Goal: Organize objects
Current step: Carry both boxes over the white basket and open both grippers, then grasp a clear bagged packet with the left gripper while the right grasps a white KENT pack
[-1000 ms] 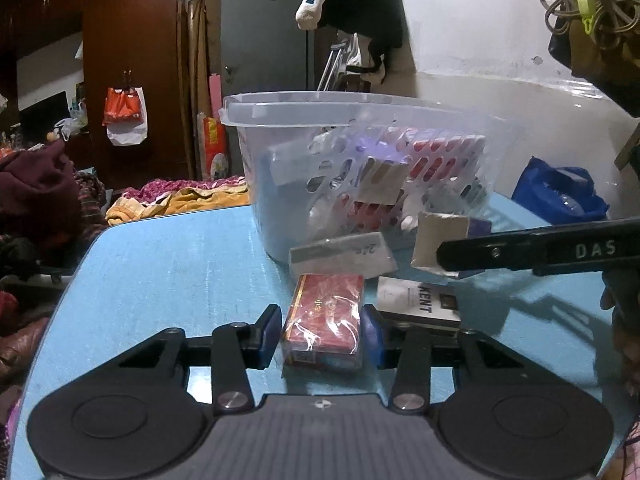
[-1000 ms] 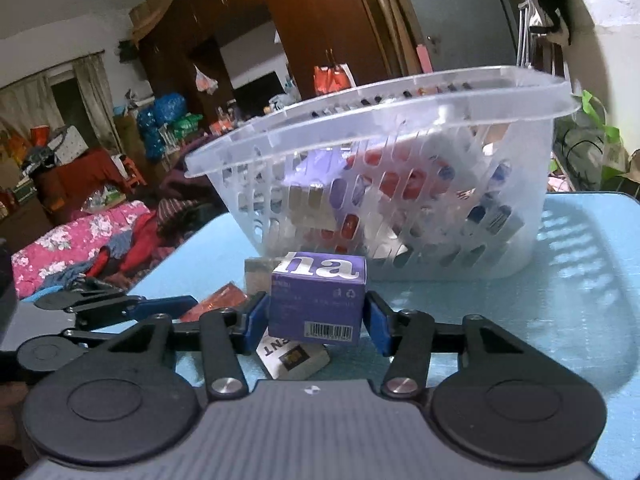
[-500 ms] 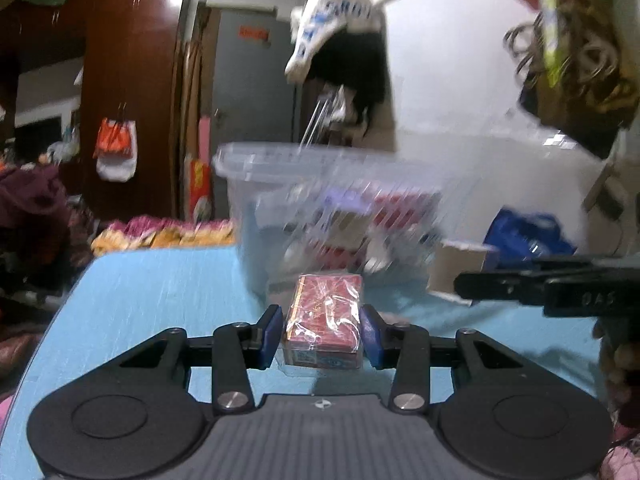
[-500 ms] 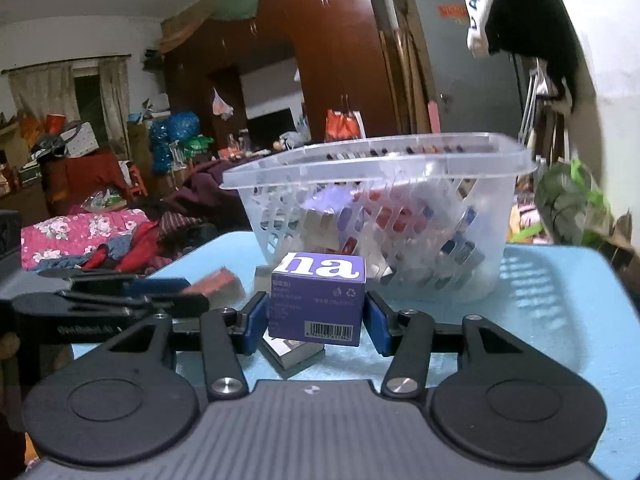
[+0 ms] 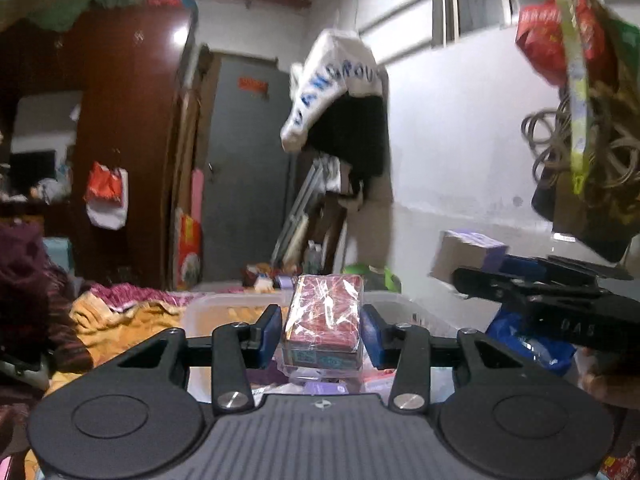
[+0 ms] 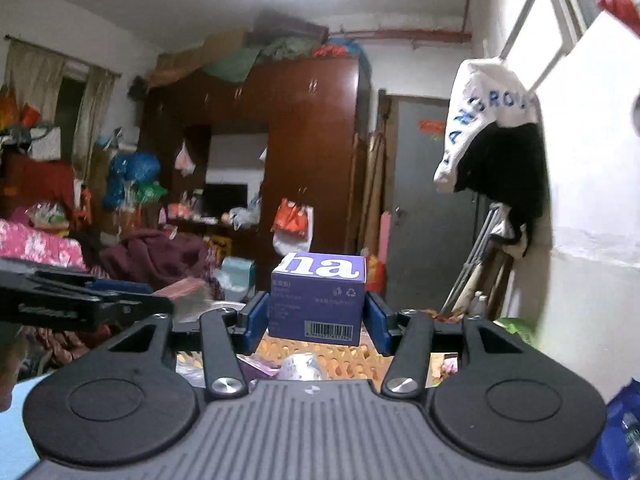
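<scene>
Cluttered bedroom surroundings fill both views: a dark red wardrobe [image 6: 280, 152] stands against the far wall beside a grey door [image 5: 244, 168], and a white cloth with blue lettering [image 5: 336, 84] hangs from a rail over dark clothing. Low in the frame lies the clear plastic basket [image 5: 224, 312], its rim showing just behind the fingers in the left wrist view and its slotted wall visible under the box in the right wrist view; assorted small packets lie inside it. The left gripper [image 5: 321, 334] is clenched on a red cellophane-wrapped pack [image 5: 324, 320], which sits upright between the 2 blue pads and is held above the basket opening. The right gripper [image 6: 316, 316] grasps a purple box [image 6: 318, 300] with white letters on top and a barcode on its near face, also raised over the basket. Each gripper appears in the other's view: the right one enters from the right edge of the left wrist view, carrying the purple box, and the left one reaches in from the left edge of the right wrist view. A strip of the blue desk [image 6: 16, 440] shows at the lower left of the right wrist view, and a blue bag [image 5: 528, 344] sits to the right.
</scene>
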Available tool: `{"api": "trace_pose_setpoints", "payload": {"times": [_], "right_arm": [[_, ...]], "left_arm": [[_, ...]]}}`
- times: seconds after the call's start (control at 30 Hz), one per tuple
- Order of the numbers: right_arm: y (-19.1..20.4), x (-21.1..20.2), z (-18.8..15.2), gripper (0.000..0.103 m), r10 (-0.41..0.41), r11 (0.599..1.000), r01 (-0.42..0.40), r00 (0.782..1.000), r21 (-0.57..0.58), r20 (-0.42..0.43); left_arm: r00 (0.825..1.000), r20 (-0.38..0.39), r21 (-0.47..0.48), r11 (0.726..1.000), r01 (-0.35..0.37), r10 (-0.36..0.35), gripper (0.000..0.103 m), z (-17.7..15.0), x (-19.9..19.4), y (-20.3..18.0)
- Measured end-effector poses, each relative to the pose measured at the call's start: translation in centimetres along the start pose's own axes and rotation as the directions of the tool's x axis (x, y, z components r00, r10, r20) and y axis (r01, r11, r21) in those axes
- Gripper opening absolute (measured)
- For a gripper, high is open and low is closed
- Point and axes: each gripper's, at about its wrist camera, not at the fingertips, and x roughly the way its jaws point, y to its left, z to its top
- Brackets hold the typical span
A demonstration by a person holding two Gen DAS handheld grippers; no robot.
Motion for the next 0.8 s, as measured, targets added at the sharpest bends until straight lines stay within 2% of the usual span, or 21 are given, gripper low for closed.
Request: {"api": "trace_pose_setpoints", "payload": {"times": [0.03,0.1,0.17,0.23,0.3,0.37,0.43,0.53,0.67,0.8], "right_arm": [[-0.2,1.2,0.0,0.060,0.008,1.000,-0.008,1.000,0.004,-0.016],[-0.3,2.4,-0.2,0.103,-0.027,1.000,0.027,0.999,0.014,-0.020],[-0.1,2.3,-0.3,0.103,-0.041,0.999,0.042,0.999,0.026,-0.017],[-0.2,0.9,-0.7,0.103,-0.013,0.997,0.013,1.000,0.072,0.003],[-0.6,-1.2,-1.5,0.103,0.002,0.989,-0.005,1.000,0.150,0.020],[-1.1,-3.2,-2.9,0.103,0.002,0.972,0.001,1.000,0.236,-0.014],[-1.6,-4.3,-4.7,0.103,0.006,0.957,0.014,0.998,0.291,-0.068],[-2.5,-4.5,-8.4,0.103,0.060,0.920,0.000,0.988,0.392,-0.140],[-3.2,-3.0,-11.4,0.103,0.073,0.897,0.052,0.962,0.438,-0.263],[-2.9,-2.7,-12.3,0.103,0.099,0.902,0.037,0.951,0.430,-0.291]], "left_arm": [[1.000,-0.015,-0.001,1.000,-0.008,0.008,0.064,0.1,1.0,0.2],[0.998,-0.043,-0.004,0.999,-0.052,0.052,0.076,0.2,2.2,0.2],[0.998,-0.019,-0.022,0.998,-0.061,0.060,0.076,-0.2,1.3,0.2],[0.999,0.035,-0.008,1.000,-0.026,0.026,0.080,-0.8,-1.0,0.0],[0.999,0.039,0.010,0.999,-0.035,0.034,0.084,-2.2,-3.6,-0.5],[0.998,0.031,0.052,0.997,-0.057,0.055,0.091,-4.3,-5.6,-1.2],[0.993,-0.035,0.106,0.989,-0.107,0.111,0.092,-6.6,-5.9,-1.9],[0.974,-0.134,0.134,0.978,-0.163,0.181,0.092,-9.2,-4.1,-1.7],[0.948,-0.240,0.109,0.976,-0.188,0.209,0.092,-9.9,-0.7,-1.3],[0.921,-0.305,0.118,0.970,-0.214,0.241,0.092,-9.9,2.7,-1.5]]}}
